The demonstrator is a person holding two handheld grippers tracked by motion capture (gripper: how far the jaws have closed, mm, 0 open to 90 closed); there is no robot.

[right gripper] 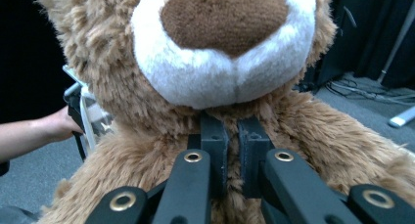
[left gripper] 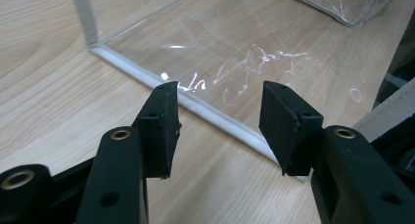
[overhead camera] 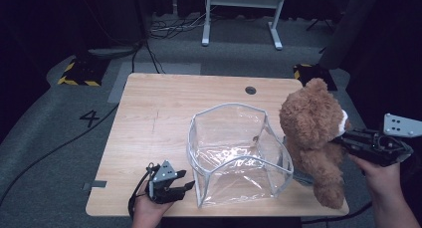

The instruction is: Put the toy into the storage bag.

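Note:
A brown teddy bear (overhead camera: pixel 311 133) hangs upright over the table's right edge, its feet just off the wood. My right gripper (overhead camera: pixel 343 137) is shut on the fur at its neck, under the white muzzle (right gripper: pixel 215 72); in the right gripper view the jaws (right gripper: pixel 232 136) nearly meet in the fur. A clear plastic bag (overhead camera: pixel 234 153) with white edging stands open-topped in the middle of the table. My left gripper (overhead camera: pixel 185 184) sits low at the bag's front left corner. It is open, with the bag's white bottom seam (left gripper: pixel 215 117) running past the gap between its tips (left gripper: pixel 220 121), untouched.
The wooden table (overhead camera: pixel 149 118) has a cable hole (overhead camera: pixel 250 90) at its far side and a grey tape tab (overhead camera: pixel 94 184) at its front left edge. Behind stand white desk legs (overhead camera: pixel 241 19), floor cables and a yellow-black floor marker (overhead camera: pixel 78 72).

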